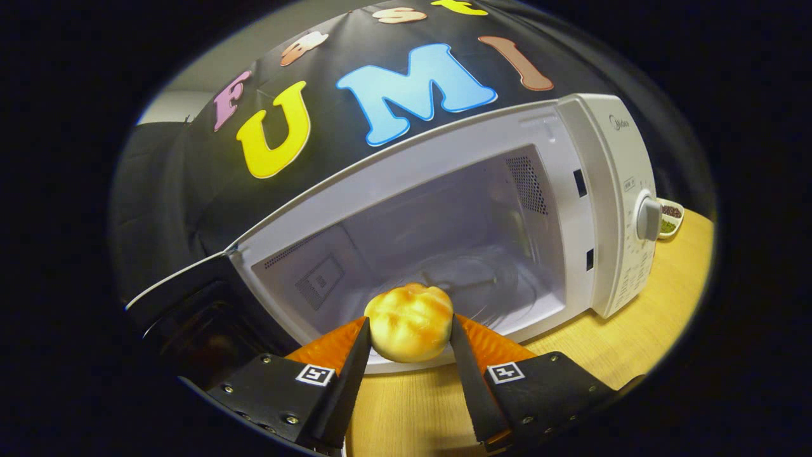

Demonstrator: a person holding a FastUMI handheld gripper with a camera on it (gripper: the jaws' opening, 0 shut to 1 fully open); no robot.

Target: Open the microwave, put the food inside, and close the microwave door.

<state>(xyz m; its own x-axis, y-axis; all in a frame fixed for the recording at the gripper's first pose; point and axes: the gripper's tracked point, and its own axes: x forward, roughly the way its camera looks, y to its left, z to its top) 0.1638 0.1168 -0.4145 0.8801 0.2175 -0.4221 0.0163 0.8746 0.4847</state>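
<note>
My hand-held gripper (409, 339) is closed on the bun (409, 322): both fingers (352, 362) press against its sides, one on each flank, and the golden, glossy roll sits pinched between their tips, clear of the desk (660, 304). The bun is pale yellow with browner patches and shallow creases across its top.

Just beyond the bun stands the microwave (596, 190), white, resting on the light wooden desk. Its door (184, 298) is swung wide open on my left side, dark and seen nearly edge-on, with a thin pale rim along its top. The cavity (444, 235) lies open straight ahead of my fingers, pale inside, with a perforated vent patch on the right wall and another grille on the left wall. On the cavity floor I can see the glass turntable (488, 279), clear and round, lying right behind the bun. The bun hangs at about the front lip of the cavity; I cannot tell whether it has crossed the threshold.

To the right of the cavity is the control panel with a round white dial (648, 218) and small markings around it. Past the microwave's right side, on the desk, a small dish (670, 218) peeks out, holding something dark and something green.
</note>
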